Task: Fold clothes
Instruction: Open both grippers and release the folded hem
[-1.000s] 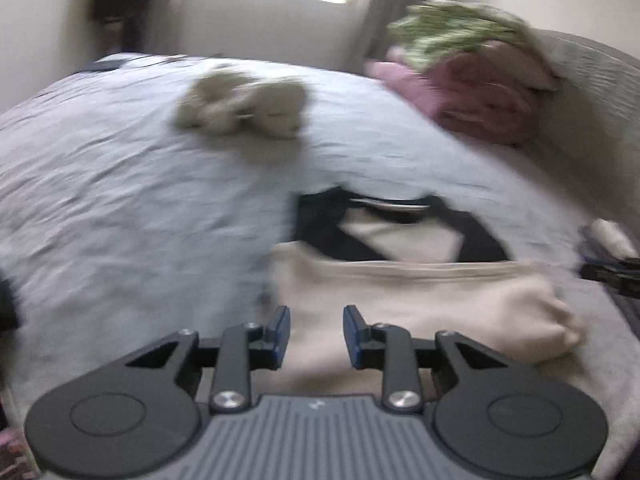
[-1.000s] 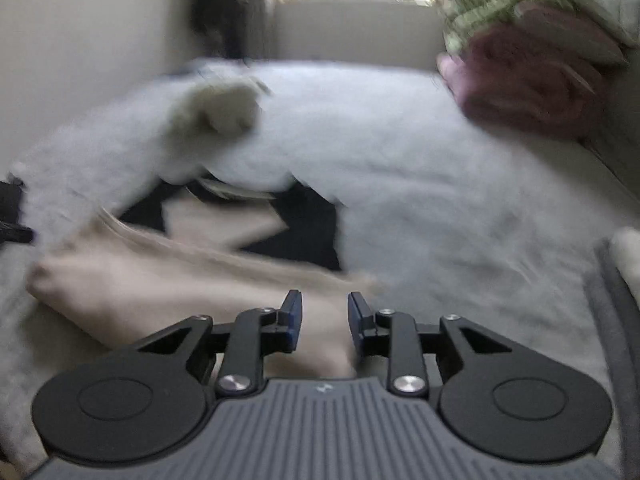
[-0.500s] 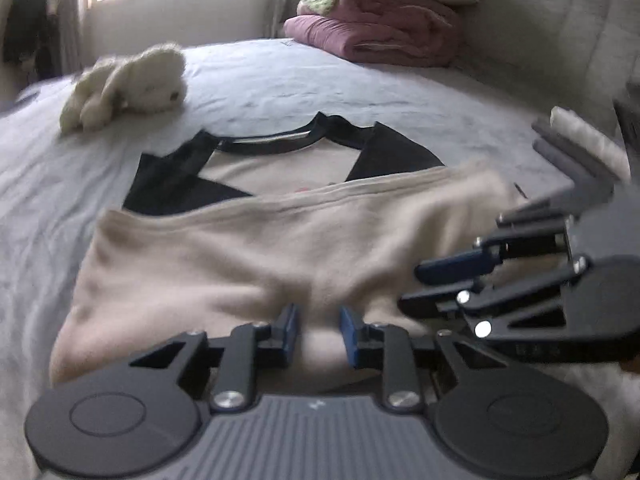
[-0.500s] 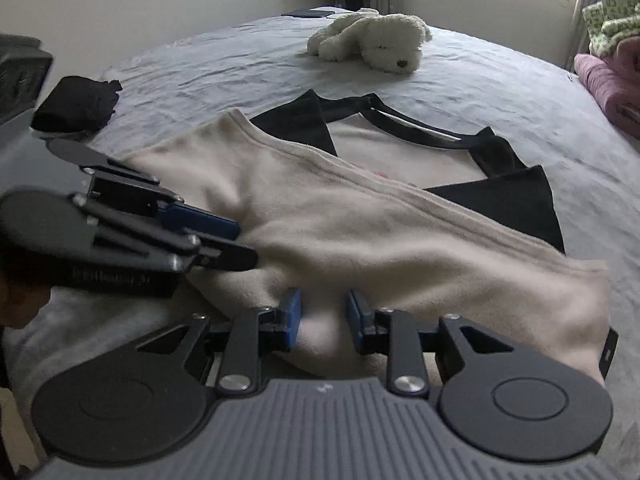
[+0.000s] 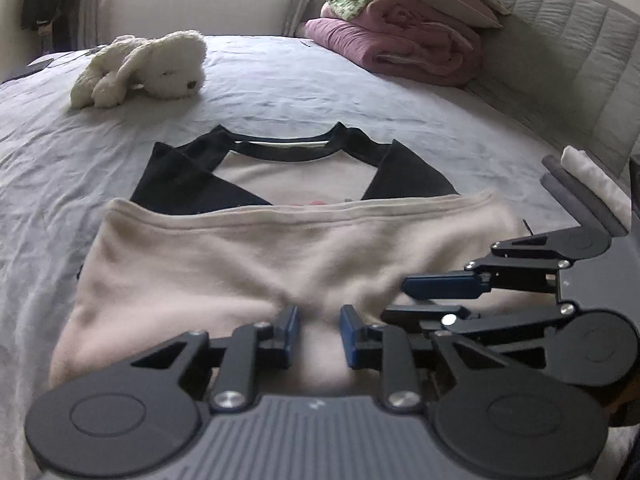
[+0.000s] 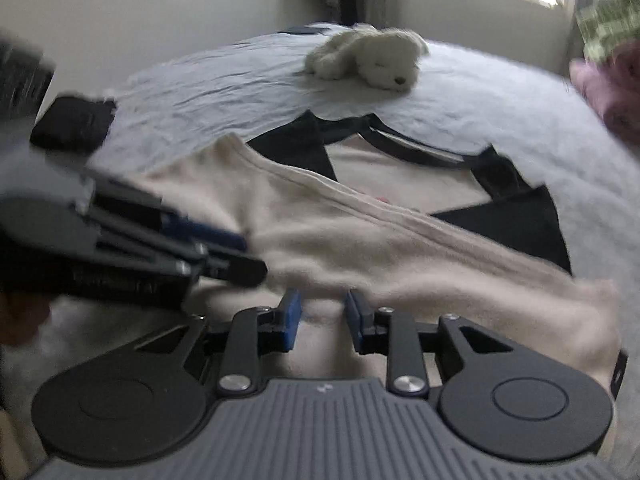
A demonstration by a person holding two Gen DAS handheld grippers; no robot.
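A cream T-shirt point(image 5: 280, 248) point(image 6: 400, 248) with black sleeves lies flat on the grey bed point(image 5: 280, 100), its lower half folded up over the chest. My left gripper point(image 5: 319, 320) point(image 6: 254, 256) sits low at the near folded edge. Its jaws are closing, with cream cloth between the pads and a narrow gap still showing. Just to its right, my right gripper point(image 6: 322, 312) point(image 5: 394, 298) rests at the same edge. Its jaws are opening slightly, and cloth lies between them unpinched.
A white plush toy point(image 5: 148, 64) point(image 6: 372, 58) lies beyond the shirt. Folded pink and green blankets point(image 5: 404, 36) are stacked at the padded headboard point(image 5: 580, 60). Folded grey and white cloths point(image 5: 588, 184) sit on the right, and a black folded item point(image 6: 74, 124) on the left.
Both grippers came down and in from a blurred sweep to the shirt's near folded edge, ending side by side. The left jaws have narrowed.
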